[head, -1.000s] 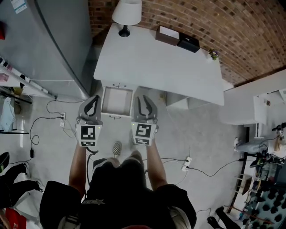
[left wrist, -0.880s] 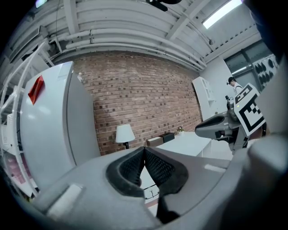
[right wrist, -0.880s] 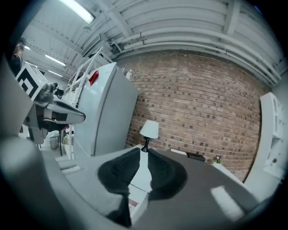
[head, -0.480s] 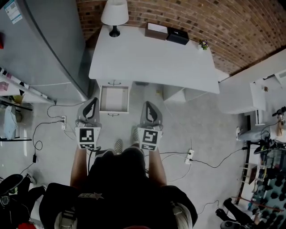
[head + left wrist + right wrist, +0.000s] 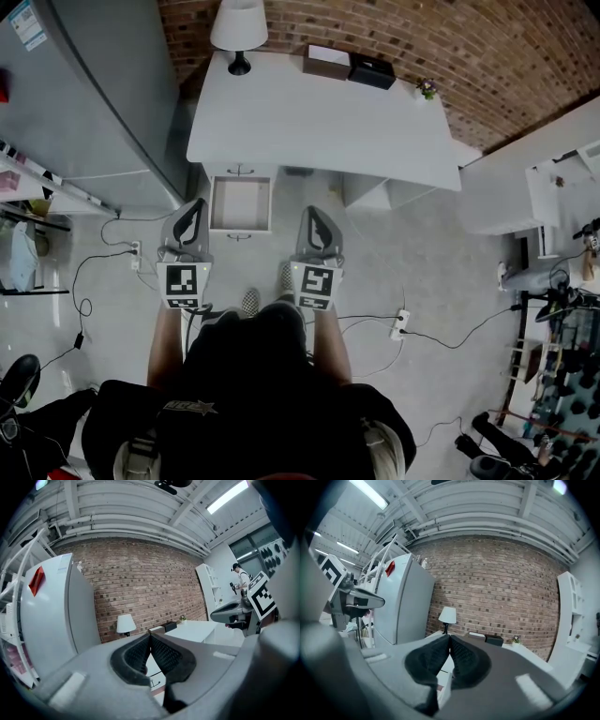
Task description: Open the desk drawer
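At the upper left of the head view, under the tabletop's [image 5: 319,122] left front edge, the drawer [image 5: 240,204] stands pulled out over the floor. Its pale inside is bare as far as can be seen, and its small handle [image 5: 238,238] faces the person.

A second ago the two grippers flanked it closely, and the right gripper [image 5: 314,217] sat just beside the drawer's right front corner with its jaws apart. Now those jaws are clenched tip to tip with nothing between them, and the gripper sits lower in the frame, clear of the drawer front. The left gripper [image 5: 192,211] has drawn back the same way. Its jaws are also pressed together and empty, just left of the drawer's lower left corner without touching it. The drawer itself looks no further out than it was.

Neither gripper holds the handle, and both are level with each other in front of the person. The opening therefore looks finished, and what remains seems only the retreat. The lamp [image 5: 237,28] and boxes [image 5: 347,66] at the tabletop's far edge are well clear.
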The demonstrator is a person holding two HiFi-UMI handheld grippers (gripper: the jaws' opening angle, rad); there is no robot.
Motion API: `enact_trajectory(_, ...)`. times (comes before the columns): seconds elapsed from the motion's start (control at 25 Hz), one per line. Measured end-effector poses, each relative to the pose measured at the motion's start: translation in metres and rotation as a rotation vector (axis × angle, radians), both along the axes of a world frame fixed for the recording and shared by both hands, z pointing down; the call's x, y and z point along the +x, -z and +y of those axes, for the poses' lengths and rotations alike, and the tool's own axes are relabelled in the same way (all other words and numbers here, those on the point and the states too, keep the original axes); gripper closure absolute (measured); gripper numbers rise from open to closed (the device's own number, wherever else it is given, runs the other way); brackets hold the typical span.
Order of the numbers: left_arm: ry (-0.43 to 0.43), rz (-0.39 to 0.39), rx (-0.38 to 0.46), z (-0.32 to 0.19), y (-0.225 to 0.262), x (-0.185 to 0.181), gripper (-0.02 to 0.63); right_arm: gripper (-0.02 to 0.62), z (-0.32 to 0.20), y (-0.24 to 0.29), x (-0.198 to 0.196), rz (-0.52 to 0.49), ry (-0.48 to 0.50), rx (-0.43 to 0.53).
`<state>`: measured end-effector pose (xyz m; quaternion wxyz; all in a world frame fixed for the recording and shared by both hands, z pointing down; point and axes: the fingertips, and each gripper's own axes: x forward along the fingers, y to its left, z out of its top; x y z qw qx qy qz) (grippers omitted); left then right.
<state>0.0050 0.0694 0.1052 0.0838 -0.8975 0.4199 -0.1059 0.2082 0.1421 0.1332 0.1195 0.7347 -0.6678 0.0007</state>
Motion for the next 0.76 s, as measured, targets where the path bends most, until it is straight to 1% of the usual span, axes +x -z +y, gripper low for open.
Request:
enact_trajectory(0.28,0.013,0.003,0.004,-0.0015,0.0024,0.0000,0.597,0.589,-0.0035,0.0046,0.0029,0.010,0.013,0.009)
enact_trajectory(0.76,0.007,-0.002,0.002,0.0014,0.0016,0.0061,0.597,0.589,-0.0032,0.0067,0.0071,0.010,0.022,0.018)
